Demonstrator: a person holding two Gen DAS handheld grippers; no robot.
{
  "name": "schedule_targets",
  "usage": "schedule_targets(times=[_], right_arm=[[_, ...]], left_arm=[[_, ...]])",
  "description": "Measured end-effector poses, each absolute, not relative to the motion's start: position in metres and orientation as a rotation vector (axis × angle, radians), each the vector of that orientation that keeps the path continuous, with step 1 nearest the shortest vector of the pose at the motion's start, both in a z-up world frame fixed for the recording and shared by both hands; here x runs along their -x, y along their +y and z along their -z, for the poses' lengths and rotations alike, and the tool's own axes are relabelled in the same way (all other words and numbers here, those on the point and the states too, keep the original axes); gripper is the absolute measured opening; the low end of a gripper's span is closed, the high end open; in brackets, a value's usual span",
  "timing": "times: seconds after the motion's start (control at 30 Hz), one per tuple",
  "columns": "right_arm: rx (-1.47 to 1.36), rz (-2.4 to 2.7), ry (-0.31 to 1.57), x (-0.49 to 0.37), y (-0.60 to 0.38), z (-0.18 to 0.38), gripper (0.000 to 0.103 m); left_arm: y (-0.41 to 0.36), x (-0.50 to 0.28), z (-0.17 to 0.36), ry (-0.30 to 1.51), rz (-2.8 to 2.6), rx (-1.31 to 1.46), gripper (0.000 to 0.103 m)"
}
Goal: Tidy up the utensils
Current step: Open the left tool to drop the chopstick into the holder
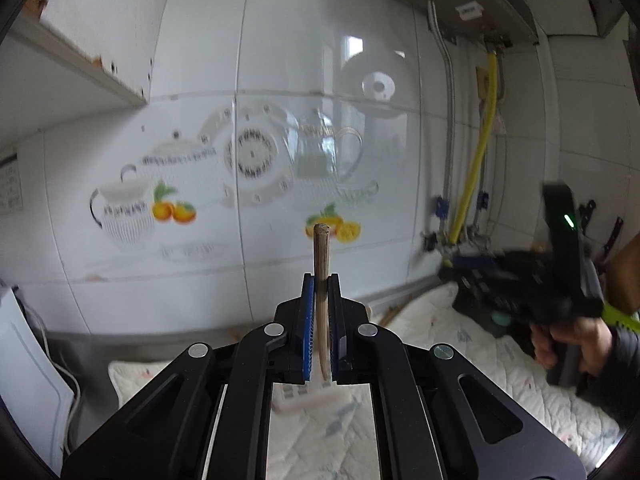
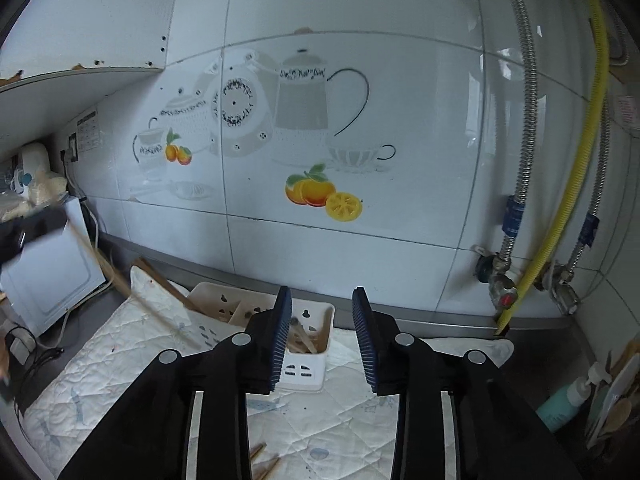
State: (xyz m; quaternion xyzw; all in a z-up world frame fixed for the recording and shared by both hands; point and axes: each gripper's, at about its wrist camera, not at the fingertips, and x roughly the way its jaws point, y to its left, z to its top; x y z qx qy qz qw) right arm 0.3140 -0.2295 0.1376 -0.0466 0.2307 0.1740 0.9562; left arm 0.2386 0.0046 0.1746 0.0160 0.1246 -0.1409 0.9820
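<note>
Left gripper (image 1: 320,280) clamps 1 chopstick (image 1: 321,264); right gripper (image 2: 322,300) gapes above caddy (image 2: 308,376).

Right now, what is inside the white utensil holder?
In the white utensil holder, several wooden chopsticks lean in the right compartment. The right claw covers part of it; the left compartments show nothing clearly.

Left gripper (image 1: 320,280) raised, pointing toward the wall, blue-padded jaws closed tight on a thin wooden chopstick (image 1: 321,264) standing upright between them. Right gripper (image 2: 322,300) level and facing the wall, jaws spread wide apart, nothing between the pads. Right hand (image 1: 576,344) wrapped around its handle, blurred.
</note>
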Motion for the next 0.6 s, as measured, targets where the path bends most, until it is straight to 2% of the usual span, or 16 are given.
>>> schedule_targets(times=[0.23,0.6], right_arm=[[0.102,-0.378,0.440,-0.262,-0.243,-0.121,0.035],[0.078,-0.414,0.499,-0.211,-0.246,-0.063,0.036]], left_arm=[[0.001,-0.266,-0.196,0.186,0.216,-0.043,0.005],[0.002,-0.308,-0.158,0.230,0.194,0.004,0.005]])
